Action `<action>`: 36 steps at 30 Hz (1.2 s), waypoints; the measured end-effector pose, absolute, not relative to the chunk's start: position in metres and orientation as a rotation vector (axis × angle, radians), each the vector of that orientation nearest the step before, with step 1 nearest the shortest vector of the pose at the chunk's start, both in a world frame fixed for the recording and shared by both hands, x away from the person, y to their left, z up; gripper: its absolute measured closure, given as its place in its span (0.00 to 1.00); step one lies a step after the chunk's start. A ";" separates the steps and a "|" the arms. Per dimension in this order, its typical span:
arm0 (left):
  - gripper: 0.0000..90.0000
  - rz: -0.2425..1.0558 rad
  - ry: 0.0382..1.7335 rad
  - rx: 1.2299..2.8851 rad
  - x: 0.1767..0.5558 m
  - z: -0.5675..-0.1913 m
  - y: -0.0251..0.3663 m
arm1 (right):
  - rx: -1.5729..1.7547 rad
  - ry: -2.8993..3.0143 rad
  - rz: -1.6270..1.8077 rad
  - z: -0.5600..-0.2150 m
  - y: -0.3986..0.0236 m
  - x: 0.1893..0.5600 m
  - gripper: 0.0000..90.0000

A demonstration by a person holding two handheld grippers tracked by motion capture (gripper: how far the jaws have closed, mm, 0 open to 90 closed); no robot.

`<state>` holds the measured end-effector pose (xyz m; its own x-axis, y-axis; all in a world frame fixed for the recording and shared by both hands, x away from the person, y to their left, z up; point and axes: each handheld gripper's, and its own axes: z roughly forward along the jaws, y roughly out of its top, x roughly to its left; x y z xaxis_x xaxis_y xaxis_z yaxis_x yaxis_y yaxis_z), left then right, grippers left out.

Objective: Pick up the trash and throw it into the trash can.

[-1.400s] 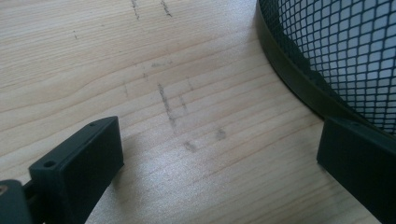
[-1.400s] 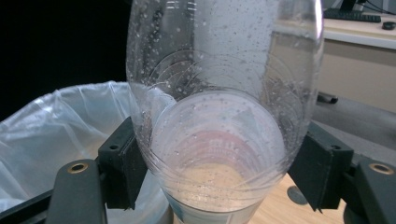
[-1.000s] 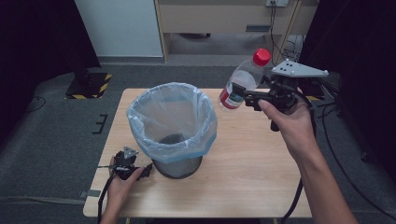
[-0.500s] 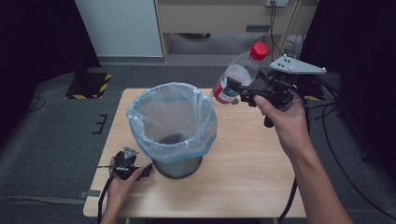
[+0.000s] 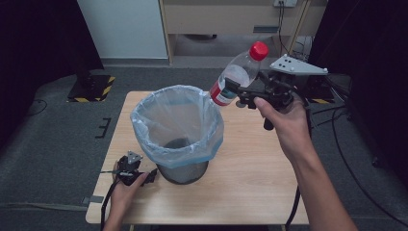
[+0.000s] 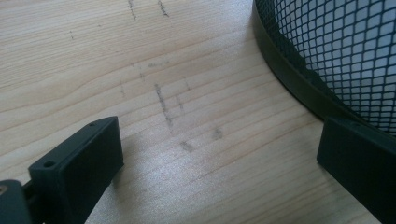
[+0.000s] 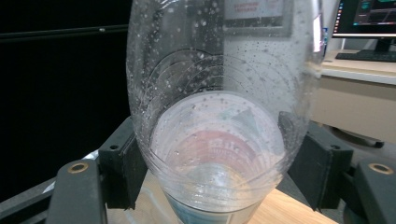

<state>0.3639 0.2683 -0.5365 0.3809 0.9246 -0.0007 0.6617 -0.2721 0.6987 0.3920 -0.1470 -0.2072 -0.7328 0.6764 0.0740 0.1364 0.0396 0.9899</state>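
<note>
Grey carpet floor [image 5: 53,139], white wall panel [image 5: 122,26], wooden cabinet [image 5: 216,19] behind.

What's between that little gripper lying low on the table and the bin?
Nothing: in the left gripper view, bare wooden table runs from the open left gripper to the bin.

A pale wooden bench [image 5: 250,183] is seen across the middle of the frame, set on grey carpet [image 5: 53,144]. A yellow-and-black striped base [image 5: 91,89] is seen at upper left, a white panel [image 5: 122,29] beside it, and a monitor [image 7: 369,18] at upper right.
</note>
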 end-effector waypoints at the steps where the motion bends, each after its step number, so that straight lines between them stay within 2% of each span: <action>1: 0.00 0.552 1.357 2.030 0.364 -0.536 0.268 | 0.814 1.914 1.738 -0.208 -0.145 0.393 0.31; 14: 0.00 0.551 1.354 2.032 0.364 -0.536 0.269 | 0.773 1.960 1.767 -0.210 -0.110 0.396 0.31; 36: 0.00 0.550 1.351 2.034 0.364 -0.536 0.269 | 0.759 2.094 1.735 -0.250 -0.071 0.400 0.31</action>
